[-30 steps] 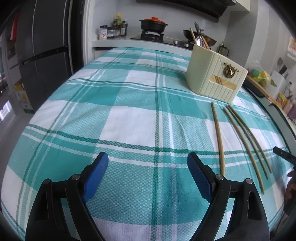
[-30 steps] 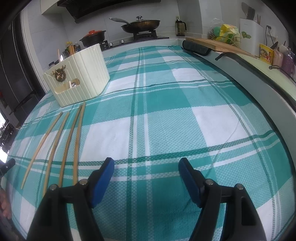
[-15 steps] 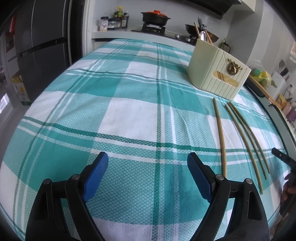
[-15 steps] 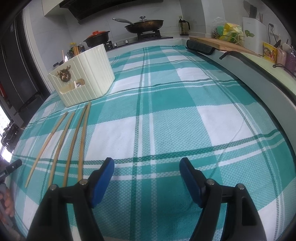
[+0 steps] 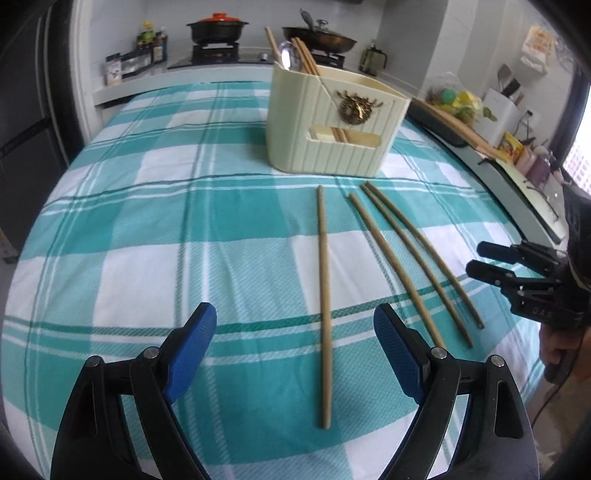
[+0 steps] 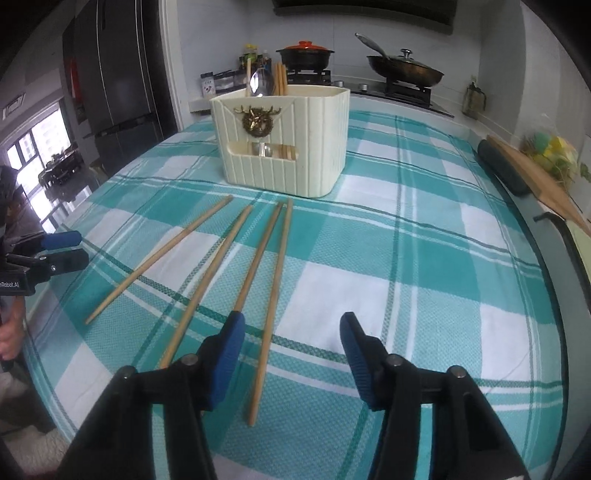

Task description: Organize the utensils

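Several bamboo chopsticks lie side by side on the teal checked tablecloth (image 5: 147,229) in front of a cream utensil holder (image 5: 332,125) (image 6: 284,140), which holds more chopsticks and a spoon. My left gripper (image 5: 295,332) hovers open over the leftmost chopstick (image 5: 323,295), which runs between its blue pads without touching them. My right gripper (image 6: 291,325) is closing above the rightmost chopstick (image 6: 275,288), which lies between the jaws; the pads are clear of it. Each gripper shows in the other's view: the right gripper (image 5: 476,256) and the left gripper (image 6: 74,251).
Behind the table stands a stove with a red-lidded pot (image 5: 218,29) and a lidded pan (image 6: 404,70). A wooden cutting board (image 6: 535,177) lies along the right counter. A dark fridge (image 6: 118,74) stands at the left. The person's hands hold both grippers near the table's front edge.
Both grippers have swung toward the chopsticks, which now lie between their fingers in view. The right gripper's jaws have narrowed. The left jaws keep the same width.
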`<state>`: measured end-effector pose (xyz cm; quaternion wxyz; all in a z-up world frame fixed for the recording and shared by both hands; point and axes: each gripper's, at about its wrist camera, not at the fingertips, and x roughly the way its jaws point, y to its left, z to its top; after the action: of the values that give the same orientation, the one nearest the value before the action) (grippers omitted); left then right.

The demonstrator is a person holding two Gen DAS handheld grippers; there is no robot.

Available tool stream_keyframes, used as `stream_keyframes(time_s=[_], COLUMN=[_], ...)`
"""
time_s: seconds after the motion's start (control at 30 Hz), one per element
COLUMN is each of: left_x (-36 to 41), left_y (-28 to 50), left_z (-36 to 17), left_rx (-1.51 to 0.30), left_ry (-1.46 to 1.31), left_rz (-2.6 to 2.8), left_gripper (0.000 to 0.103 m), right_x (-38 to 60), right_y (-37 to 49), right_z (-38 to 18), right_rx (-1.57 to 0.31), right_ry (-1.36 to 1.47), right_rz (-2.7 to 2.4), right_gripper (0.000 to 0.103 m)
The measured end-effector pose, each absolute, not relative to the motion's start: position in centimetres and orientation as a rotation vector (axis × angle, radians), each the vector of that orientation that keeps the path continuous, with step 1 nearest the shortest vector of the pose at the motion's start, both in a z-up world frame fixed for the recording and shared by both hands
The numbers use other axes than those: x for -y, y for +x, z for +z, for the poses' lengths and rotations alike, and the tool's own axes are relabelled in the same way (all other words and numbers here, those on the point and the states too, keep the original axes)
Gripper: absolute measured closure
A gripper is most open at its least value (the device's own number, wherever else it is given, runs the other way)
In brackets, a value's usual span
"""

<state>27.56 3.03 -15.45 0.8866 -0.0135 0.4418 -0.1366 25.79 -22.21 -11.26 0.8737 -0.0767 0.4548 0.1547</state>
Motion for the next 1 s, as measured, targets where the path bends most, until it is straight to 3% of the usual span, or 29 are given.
stream_keyframes(time_s=[0.13, 0.27, 0.33, 0.37, 0.43, 0.47, 0.7, 0.77, 0.83, 0.9, 0.97, 1.0], left_x=[-0.7, -0.5, -0.4, -0.3, -0.2, -0.3, -1.6, -1.6, -1.6, -1.6, -1.7, -1.7], left_y=[29.0, 29.6, 29.3, 29.1, 28.8, 28.6, 25.8, 25.3, 25.2, 25.2, 25.4, 25.6], left_z=[-17.0, -18.4, -18.5, -18.4, -18.3, -18.3, -18.2, -18.2, -18.1, -17.9, -18.0, -18.2], left_rx=[-0.954, -0.991, -0.975, -0.967, -0.959, -0.958, -0.977, -0.985, -0.993, -0.986, -0.979, -0.987], left_ry=[0.071, 0.077, 0.088, 0.089, 0.062, 0.041, -0.114, -0.124, -0.126, -0.112, -0.088, -0.08], left_rz=[-0.255, -0.218, -0.184, -0.177, -0.16, -0.142, -0.033, -0.05, -0.075, -0.07, -0.048, -0.044], left_gripper=[0.017, 0.024, 0.044, 0.055, 0.09, 0.095, 0.095, 0.088, 0.059, 0.037, 0.032, 0.031], right_x=[21.6, 20.7, 20.1, 20.1, 20.6, 21.0, 23.6, 23.8, 23.8, 24.0, 24.4, 24.6], right_y=[27.6, 27.9, 27.7, 27.7, 27.9, 28.0, 25.2, 23.9, 23.1, 22.7, 22.7, 22.8], right_z=[-13.1, -14.4, -14.7, -14.7, -14.6, -14.6, -14.4, -14.2, -14.0, -13.9, -13.9, -13.9], right_rx=[-1.017, -1.053, -1.038, -1.036, -1.037, -1.036, -1.01, -1.016, -1.023, -1.025, -1.019, -1.008], right_ry=[-0.174, -0.206, -0.24, -0.236, -0.203, -0.178, -0.04, -0.036, -0.051, -0.048, -0.042, -0.051], right_rz=[0.322, 0.365, 0.364, 0.357, 0.302, 0.271, 0.081, 0.068, 0.07, 0.083, 0.088, 0.079], right_gripper=[0.066, 0.067, 0.068, 0.076, 0.096, 0.096, 0.096, 0.096, 0.095, 0.085, 0.054, 0.052])
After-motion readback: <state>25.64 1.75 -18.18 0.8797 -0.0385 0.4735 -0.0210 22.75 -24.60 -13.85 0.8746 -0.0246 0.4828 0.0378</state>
